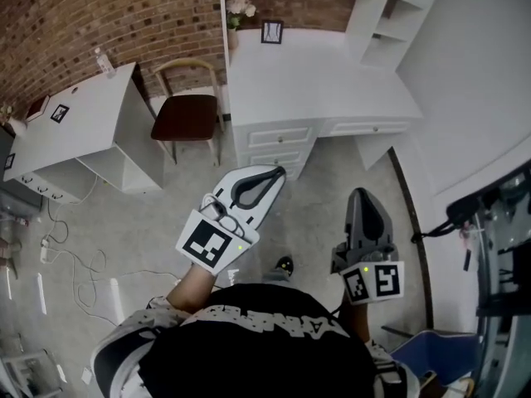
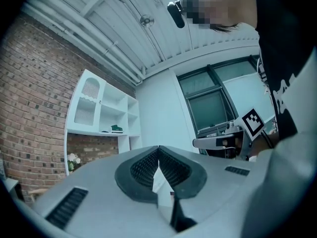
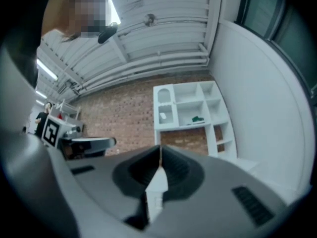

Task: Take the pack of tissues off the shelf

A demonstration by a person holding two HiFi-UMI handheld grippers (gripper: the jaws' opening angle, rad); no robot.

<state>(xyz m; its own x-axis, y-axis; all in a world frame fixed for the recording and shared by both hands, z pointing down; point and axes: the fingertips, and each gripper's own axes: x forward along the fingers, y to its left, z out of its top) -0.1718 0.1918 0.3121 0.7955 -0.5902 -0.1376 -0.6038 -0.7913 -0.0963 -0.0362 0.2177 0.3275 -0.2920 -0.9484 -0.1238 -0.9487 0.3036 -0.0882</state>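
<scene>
Both claws are out in front and both are fully closed with nothing in them. The left claw (image 2: 158,148) has its ribbed pads pressed tip to tip, and the right claw (image 3: 160,148) matches it, so no grab has started yet. The target is well away across the room: a small green thing, most likely the pack of tissues (image 2: 116,128), lying flat on a board in one of the middle compartments of the white shelf (image 3: 178,127). That shelf stands on the back of the white bench (image 1: 315,81), against the brick wall. From the head view the person is standing on open floor, with the bench ahead and a chair (image 1: 184,116) off to its left, so the job right now is simply to get closer. The right claw's view has the pack closer to centre, so I'd lead with the right one. To do it well, open that claw before it gets into the compartment, not inside it, because the side walls look tight. Bring it in level with the board, put one pad on each side of the pack across its narrow width, and close firmly. A soft pack will squash, so the hold may need a moment to settle. Then pull it straight back out. The bench top is deep, so the reach across it needs to be steady.
</scene>
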